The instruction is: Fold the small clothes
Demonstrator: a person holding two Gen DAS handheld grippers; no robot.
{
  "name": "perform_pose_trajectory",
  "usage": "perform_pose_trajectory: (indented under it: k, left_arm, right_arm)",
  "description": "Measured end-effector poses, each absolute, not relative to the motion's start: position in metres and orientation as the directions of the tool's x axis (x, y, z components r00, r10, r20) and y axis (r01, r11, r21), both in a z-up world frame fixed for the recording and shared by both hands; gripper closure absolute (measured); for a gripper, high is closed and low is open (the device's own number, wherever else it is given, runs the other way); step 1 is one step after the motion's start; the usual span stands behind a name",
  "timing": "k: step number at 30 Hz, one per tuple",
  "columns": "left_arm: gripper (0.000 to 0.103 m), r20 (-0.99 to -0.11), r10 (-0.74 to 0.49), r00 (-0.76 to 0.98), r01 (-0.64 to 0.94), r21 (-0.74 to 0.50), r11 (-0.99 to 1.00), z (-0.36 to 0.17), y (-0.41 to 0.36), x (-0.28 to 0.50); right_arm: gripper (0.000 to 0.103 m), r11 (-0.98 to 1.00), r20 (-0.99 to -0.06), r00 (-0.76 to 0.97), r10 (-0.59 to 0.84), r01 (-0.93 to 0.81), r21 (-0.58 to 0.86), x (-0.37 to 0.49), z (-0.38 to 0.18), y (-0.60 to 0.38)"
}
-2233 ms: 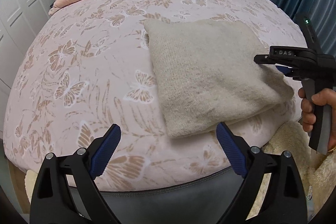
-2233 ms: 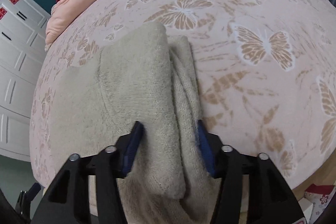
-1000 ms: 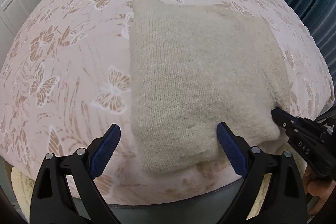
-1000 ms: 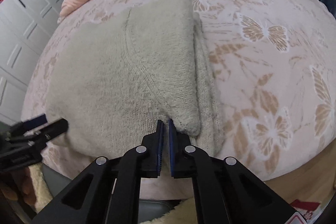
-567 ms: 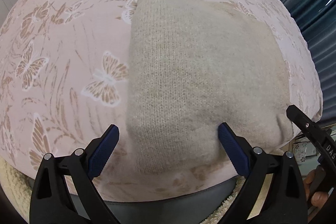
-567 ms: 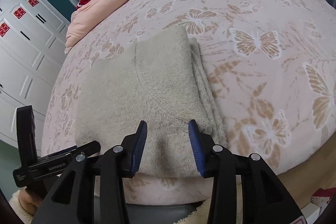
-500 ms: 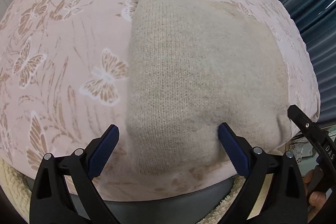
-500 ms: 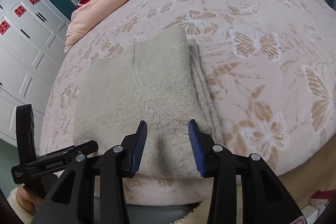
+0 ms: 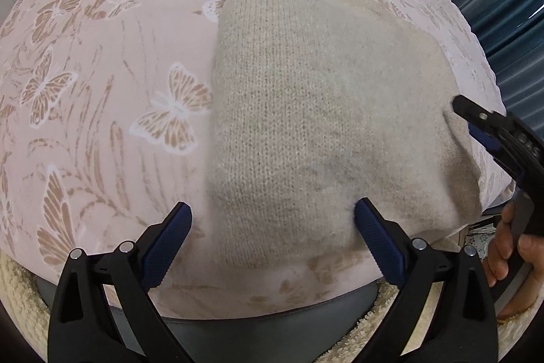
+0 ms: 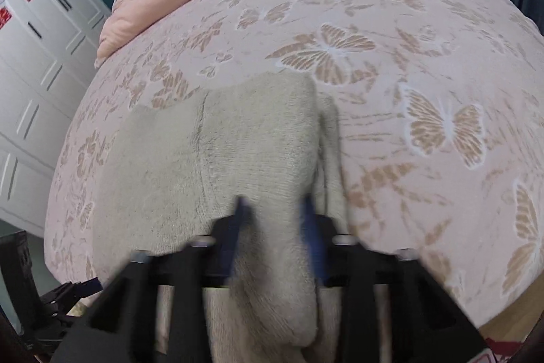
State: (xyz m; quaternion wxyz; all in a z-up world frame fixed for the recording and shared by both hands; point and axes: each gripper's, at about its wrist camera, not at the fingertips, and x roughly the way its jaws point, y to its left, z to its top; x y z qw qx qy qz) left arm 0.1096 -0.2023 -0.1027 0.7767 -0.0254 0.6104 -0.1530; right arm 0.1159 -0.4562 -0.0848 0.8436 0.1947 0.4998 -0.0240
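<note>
Right now my left tongs [image 9: 272, 227] stand wide apart, gripping nothing, hovering over the near left corner of the folded beige sweater [image 9: 323, 111], which lies on the butterfly-print bed [image 9: 102, 73] near its front edge. My right tongs [image 10: 275, 216] have just been closing and pinch a raised fold at the sweater's near right corner.

Fuzzy matt beige knit sweater [image 9: 323, 111] lies on a smooth pink butterfly-print cloth bedsheet [image 9: 102, 84]
</note>
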Motion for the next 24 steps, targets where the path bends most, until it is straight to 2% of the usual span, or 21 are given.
perform_pose_trajectory:
  k: [2, 5, 9, 11, 14, 15, 16, 17, 23, 24]
  left_arm:
    - [0.009, -0.941, -0.264, 0.213, 0.213, -0.219, 0.952, -0.1, -0.202, 0.108]
    - [0.009, -0.936, -0.269, 0.225, 0.233, -0.217, 0.948, -0.095, -0.201, 0.108]
    - [0.008, -0.928, -0.295, 0.229, 0.214, -0.247, 0.945, -0.093, -0.2, 0.108]
    - [0.008, -0.925, -0.302, 0.229, 0.208, -0.256, 0.944, -0.091, -0.198, 0.107]
    - [0.008, -0.909, -0.335, 0.247, 0.234, -0.279, 0.931, -0.085, -0.2, 0.105]
    - [0.008, -0.906, -0.342, 0.249, 0.234, -0.287, 0.929, -0.085, -0.201, 0.106]
    - [0.008, -0.902, -0.353, 0.248, 0.228, -0.299, 0.926, -0.085, -0.202, 0.108]
    - [0.008, -0.9, -0.358, 0.247, 0.218, -0.309, 0.926, -0.085, -0.203, 0.112]
    - [0.008, -0.904, -0.371, 0.211, 0.168, -0.34, 0.925, -0.11, -0.206, 0.131]
    - [0.008, -0.905, -0.378, 0.194, 0.156, -0.352, 0.923, -0.115, -0.207, 0.133]
  right_arm:
    - [0.095, 0.91, -0.788, 0.584, 0.194, 0.193, 0.367, 0.116, -0.06, -0.455]
    - [0.095, 0.9, -0.726, 0.666, 0.17, 0.195, 0.39, 0.108, -0.034, -0.465]
    - [0.094, 0.913, -0.878, 0.459, 0.134, 0.288, 0.289, 0.124, -0.113, -0.48]
    - [0.091, 0.899, -0.848, 0.508, 0.151, 0.286, 0.332, 0.113, -0.105, -0.481]
    - [0.075, 0.882, -0.802, 0.581, 0.14, 0.295, 0.367, 0.092, -0.072, -0.481]
    - [0.05, 0.88, -0.794, 0.594, 0.129, 0.3, 0.367, 0.083, -0.065, -0.481]
    - [0.031, 0.875, -0.792, 0.599, 0.12, 0.313, 0.369, 0.074, -0.063, -0.481]
    - [0.027, 0.87, -0.793, 0.597, 0.12, 0.321, 0.373, 0.067, -0.065, -0.481]
    - [0.027, 0.845, -0.856, 0.465, 0.224, 0.344, 0.408, 0.052, -0.123, -0.469]
    - [0.024, 0.826, -0.849, 0.464, 0.254, 0.353, 0.44, 0.052, -0.131, -0.47]
